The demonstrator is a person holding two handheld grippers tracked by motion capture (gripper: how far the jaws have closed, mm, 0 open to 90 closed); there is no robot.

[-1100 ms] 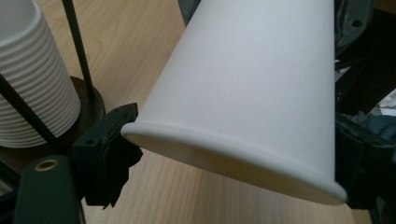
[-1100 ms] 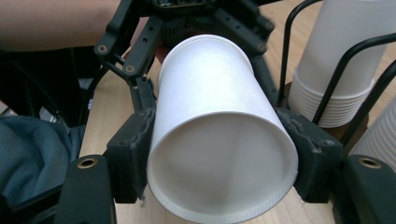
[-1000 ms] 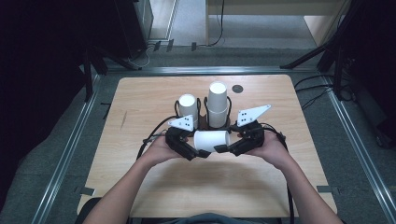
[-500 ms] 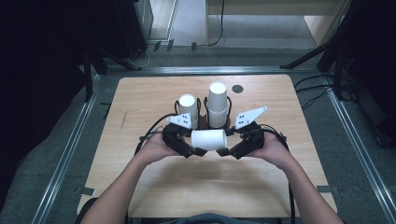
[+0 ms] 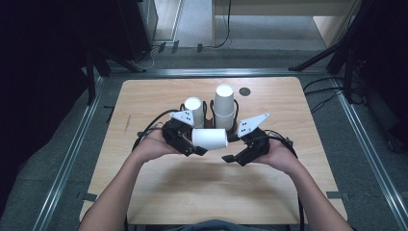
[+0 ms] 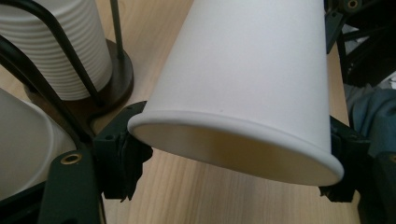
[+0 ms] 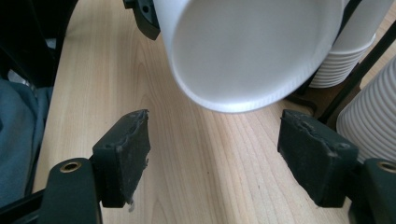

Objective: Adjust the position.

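Left side of the table (image 5: 144,202): the left gripper (image 5: 192,147) holds a single white paper cup (image 5: 210,138) on its side, jaws clamped across the rim end. In the left gripper view the rim (image 6: 233,140) sits pinched between the two black pads, mouth facing the camera, base pointing off toward the other hand.

Centre, just behind the hands: a black wire cup holder (image 5: 208,108) with two upside-down stacks, a shorter stack (image 5: 193,109) on the left and a taller stack (image 5: 224,105) on the right. The held cup hangs in front of them, clear of the tabletop.

Right: the right gripper (image 5: 235,156) sits near the cup's base end, jaws spread wide and gripping nothing. In the right gripper view the base (image 7: 247,51) lies above and beyond the open pads, not between them.

Risks, as I judge them: the grip is on the thin rim only, so a hard squeeze could crease it, or the cup could pivot and drop. If the right jaws close off-centre on the tapered wall, the cup may squirt out. A careless swing could knock the stacks behind.
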